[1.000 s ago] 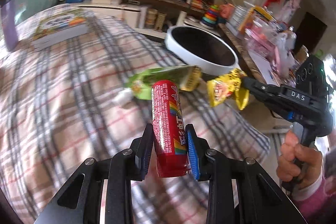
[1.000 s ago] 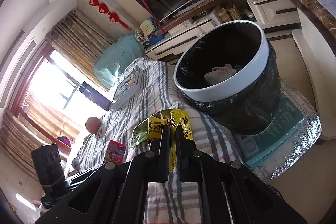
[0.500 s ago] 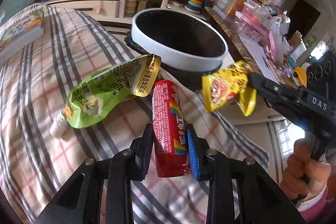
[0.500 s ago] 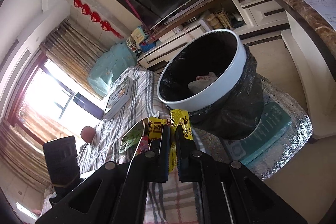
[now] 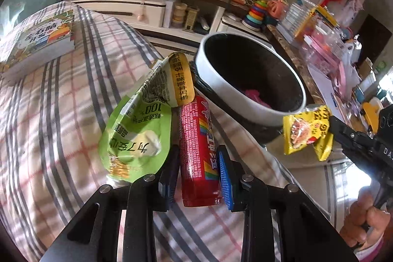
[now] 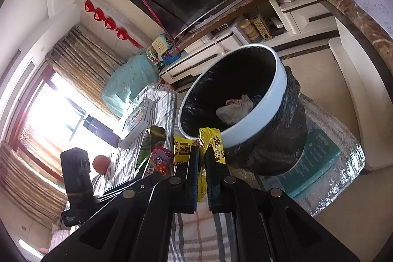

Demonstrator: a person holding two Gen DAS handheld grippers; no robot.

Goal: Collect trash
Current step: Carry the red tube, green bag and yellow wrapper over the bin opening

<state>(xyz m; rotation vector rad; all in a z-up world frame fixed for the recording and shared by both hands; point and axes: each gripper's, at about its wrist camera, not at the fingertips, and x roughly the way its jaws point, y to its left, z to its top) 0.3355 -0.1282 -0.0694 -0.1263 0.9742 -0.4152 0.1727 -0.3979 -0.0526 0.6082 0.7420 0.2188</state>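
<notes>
Between left gripper (image 5: pixel 197 171) pads: red tube (image 5: pixel 197 154).

The bin (image 6: pixel 258 124) mouth gapes open ahead; the green pouch (image 5: pixel 140 129) crowds the left gripper (image 5: pixel 197 173), and the counter (image 6: pixel 356 14) flanks the bin.

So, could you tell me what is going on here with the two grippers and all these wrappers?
A person is collecting trash with two handheld grippers. The left gripper is shut on a red candy tube, with a green pouch leaning against it above the plaid cloth. The right gripper is shut on a yellow snack wrapper, held near the rim of the black-lined trash bin, which already has some crumpled trash inside.
</notes>
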